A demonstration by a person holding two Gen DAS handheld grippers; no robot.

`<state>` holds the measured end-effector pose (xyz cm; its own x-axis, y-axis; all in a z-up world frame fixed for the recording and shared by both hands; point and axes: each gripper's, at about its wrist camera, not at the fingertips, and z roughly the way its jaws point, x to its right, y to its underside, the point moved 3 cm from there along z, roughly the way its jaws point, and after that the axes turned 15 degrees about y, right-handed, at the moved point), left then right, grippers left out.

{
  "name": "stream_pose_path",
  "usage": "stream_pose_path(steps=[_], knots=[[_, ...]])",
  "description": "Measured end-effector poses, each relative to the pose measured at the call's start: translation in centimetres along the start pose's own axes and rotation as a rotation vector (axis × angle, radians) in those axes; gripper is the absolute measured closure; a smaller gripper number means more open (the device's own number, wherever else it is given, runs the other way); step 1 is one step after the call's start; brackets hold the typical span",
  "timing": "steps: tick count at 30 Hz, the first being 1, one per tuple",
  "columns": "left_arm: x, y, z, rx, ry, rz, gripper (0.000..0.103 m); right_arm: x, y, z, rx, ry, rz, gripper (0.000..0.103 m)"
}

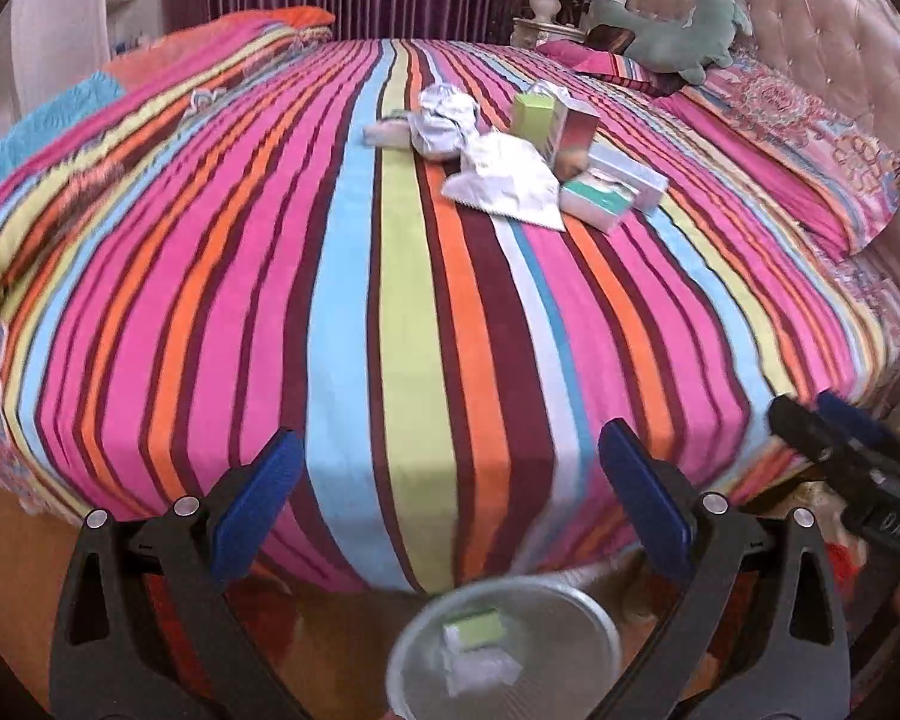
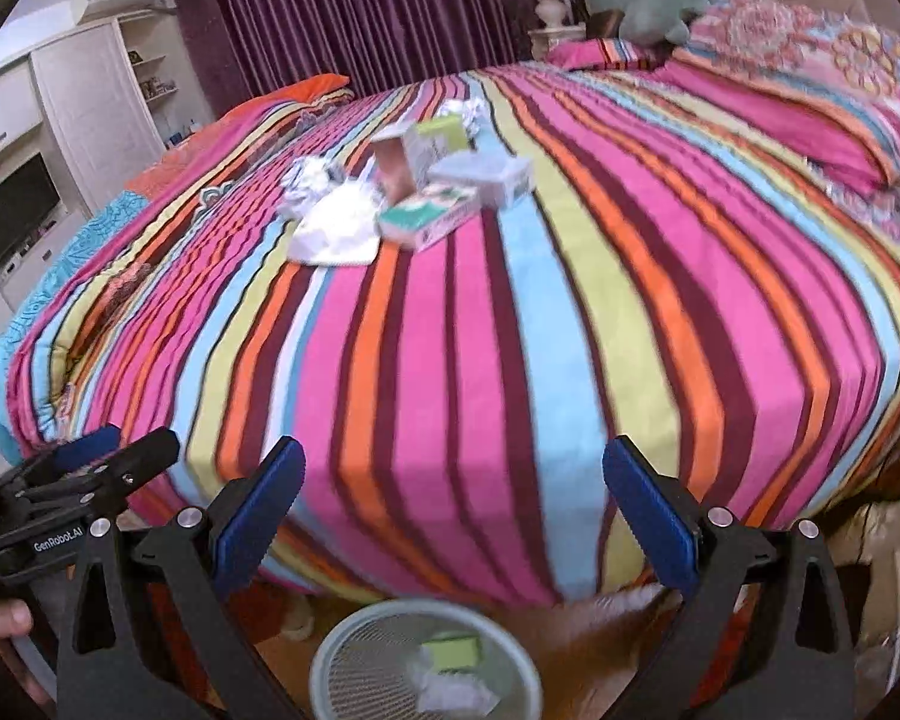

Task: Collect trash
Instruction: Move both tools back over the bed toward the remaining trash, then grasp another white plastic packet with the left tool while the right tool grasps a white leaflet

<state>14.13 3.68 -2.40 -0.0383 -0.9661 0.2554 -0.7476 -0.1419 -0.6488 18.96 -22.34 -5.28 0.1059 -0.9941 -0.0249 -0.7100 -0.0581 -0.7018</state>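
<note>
A pile of trash lies far off on the striped bed (image 1: 354, 276): crumpled foil (image 1: 444, 117), a white wrapper (image 1: 507, 180), a green-topped box (image 1: 534, 111) and a teal-and-white box (image 1: 600, 195). The pile also shows in the right wrist view, with its wrapper (image 2: 336, 228) and teal box (image 2: 426, 216). A round mesh bin (image 1: 504, 648) stands on the floor below the bed's edge, holding a green box and white paper; it also shows in the right wrist view (image 2: 426, 660). My left gripper (image 1: 450, 498) is open and empty above the bin. My right gripper (image 2: 453, 504) is open and empty too.
A green plush toy (image 1: 678, 36) and patterned pillows (image 1: 810, 144) lie by the tufted headboard (image 1: 822, 18). Purple curtains (image 2: 354, 6), a white wardrobe (image 2: 90, 96) and a TV (image 2: 15, 213) stand beyond the bed. Each gripper shows at the edge of the other's view.
</note>
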Motion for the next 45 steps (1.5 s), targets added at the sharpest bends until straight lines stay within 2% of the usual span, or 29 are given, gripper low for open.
stream_pose_path(steps=[2, 8, 13, 18, 26, 32, 40, 45], knots=[[-0.2, -1.2, 0.7, 0.003, -0.01, 0.012, 0.007, 0.4, -1.0, 0.8, 0.004, 0.014, -0.014, 0.008], [-0.6, -5.4, 3.6, 0.002, 0.029, -0.008, 0.007, 1.7, -4.4, 4.1, -0.01, 0.031, -0.011, 0.008], [-0.6, -8.8, 6.5, 0.001, 0.002, 0.01, 0.007, 1.9, -6.7, 6.2, 0.01, 0.049, -0.068, 0.008], [-0.4, -11.4, 9.4, -0.02, 0.032, 0.022, 0.007, 2.2, -8.4, 8.9, 0.005, 0.064, -0.114, 0.008], [-0.4, -15.2, 13.2, -0.038, 0.05, -0.056, 0.007, 1.8, -11.9, 11.3, 0.029, 0.035, -0.209, 0.008], [-0.2, -16.7, 15.6, -0.081, 0.038, -0.05, 0.007, 0.5, -14.5, 12.8, 0.056, 0.032, -0.307, 0.008], [-0.4, -17.2, 17.7, -0.126, 0.02, -0.052, 0.007, -1.2, -15.6, 15.7, 0.015, 0.013, -0.434, 0.008], [-0.5, -17.4, 18.8, -0.152, 0.0, -0.043, 0.007, -2.1, -16.7, 17.0, -0.005, -0.025, -0.456, 0.008]])
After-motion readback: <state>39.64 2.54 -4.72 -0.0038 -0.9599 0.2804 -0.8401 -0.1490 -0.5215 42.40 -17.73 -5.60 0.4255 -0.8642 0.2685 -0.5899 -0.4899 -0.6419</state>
